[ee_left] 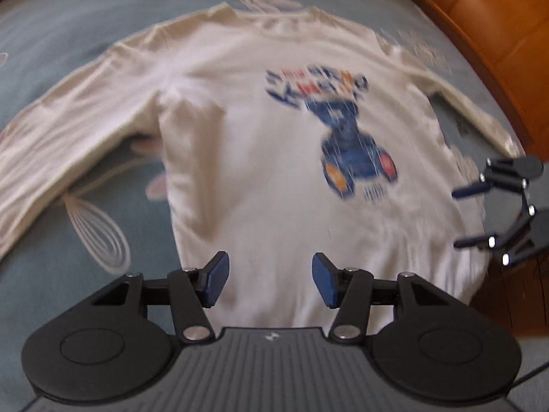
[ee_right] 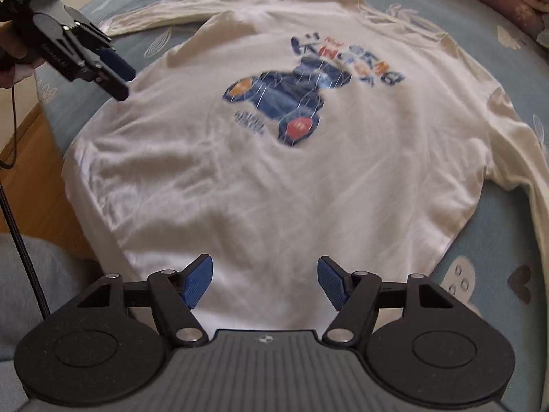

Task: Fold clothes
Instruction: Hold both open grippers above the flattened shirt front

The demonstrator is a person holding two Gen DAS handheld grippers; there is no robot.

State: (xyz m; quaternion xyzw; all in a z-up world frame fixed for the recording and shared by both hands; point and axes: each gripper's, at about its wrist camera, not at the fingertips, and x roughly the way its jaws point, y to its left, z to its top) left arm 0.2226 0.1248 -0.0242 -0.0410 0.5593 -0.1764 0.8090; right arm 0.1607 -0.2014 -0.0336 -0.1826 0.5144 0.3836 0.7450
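A white shirt (ee_left: 267,178) w/ a blue car print lies flat, face up, on a blue patterned bedspread (ee_left: 68,27), both sleeves spread out to the sides. The left gripper (ee_left: 271,279) and right gripper (ee_right: 266,283) hover over the hem end, jaws apart, nothing btwn the pads (no cloth pinched yet). Folding has not begun. Risks from here: a pinch that catches only the top layer would drag the shirt askew; a grab that goes too deep could snag the bedspread as well; the hem edge lying near the bed's side could slip off if tugged.
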